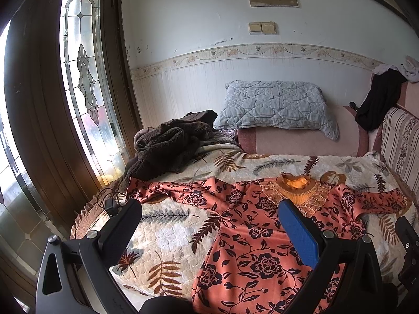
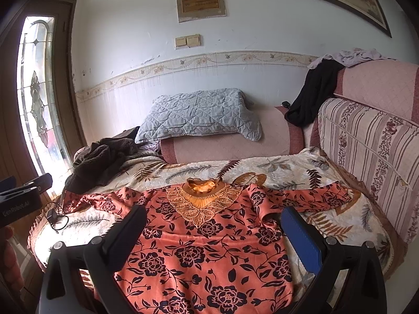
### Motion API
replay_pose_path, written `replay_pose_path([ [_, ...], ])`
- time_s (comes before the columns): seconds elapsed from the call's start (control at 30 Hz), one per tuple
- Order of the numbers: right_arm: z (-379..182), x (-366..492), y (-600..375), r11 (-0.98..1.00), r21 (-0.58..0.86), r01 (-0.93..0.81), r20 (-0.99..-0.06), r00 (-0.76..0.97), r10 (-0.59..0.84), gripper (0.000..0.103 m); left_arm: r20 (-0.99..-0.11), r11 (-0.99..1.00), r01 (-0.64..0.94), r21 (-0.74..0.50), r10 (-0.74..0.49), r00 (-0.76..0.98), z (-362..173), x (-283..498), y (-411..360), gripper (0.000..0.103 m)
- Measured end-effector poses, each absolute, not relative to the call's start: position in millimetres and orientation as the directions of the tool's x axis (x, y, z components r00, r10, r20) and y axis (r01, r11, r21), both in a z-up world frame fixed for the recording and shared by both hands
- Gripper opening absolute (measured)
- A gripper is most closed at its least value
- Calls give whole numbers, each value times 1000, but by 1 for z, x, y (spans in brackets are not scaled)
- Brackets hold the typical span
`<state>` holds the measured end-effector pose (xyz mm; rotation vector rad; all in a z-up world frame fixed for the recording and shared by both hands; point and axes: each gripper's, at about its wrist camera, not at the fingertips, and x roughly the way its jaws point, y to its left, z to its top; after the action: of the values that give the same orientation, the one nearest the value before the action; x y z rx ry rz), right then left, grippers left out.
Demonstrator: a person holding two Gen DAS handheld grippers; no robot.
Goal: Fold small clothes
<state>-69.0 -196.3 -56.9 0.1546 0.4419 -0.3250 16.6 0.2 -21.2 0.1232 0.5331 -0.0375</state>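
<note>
Right wrist view: dress (image 2: 204, 251) lies spread flat, and no fold is started yet.

Your right gripper (image 2: 212, 225) hangs above the chest of the dress with jaws wide open and nothing between them; your left gripper (image 1: 209, 217) is the same, wide open and empty, over the blanket (image 1: 167, 238) beside the left sleeve (image 1: 167, 192). The dress lies face up on the blanket, collar (image 2: 203, 185) toward the pillow (image 2: 199, 112), both sleeves stretched out to the sides. I judge you are at the first step. Next you need each gripper down at a sleeve or side edge, to pinch only the dress and not the blanket, then bring it to the middle.
</note>
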Motion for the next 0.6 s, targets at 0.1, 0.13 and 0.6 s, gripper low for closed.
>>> replay_pose_path([
  [0.1,-59,-65,-196,938,75,338,-446,853,-272,103,-527,992,69,102,-5,850,-26,20,1,103],
  [0.13,-60,-63,-196,939,74,337,-443,854,-271,103,-530,992,70,102,-5,848,-28,21,1,103],
  [0.6,-137,-24,-349,813,435,386,-556,826,-94,103,-817,972,234,-31,-159,554,-179,134,-63,103],
])
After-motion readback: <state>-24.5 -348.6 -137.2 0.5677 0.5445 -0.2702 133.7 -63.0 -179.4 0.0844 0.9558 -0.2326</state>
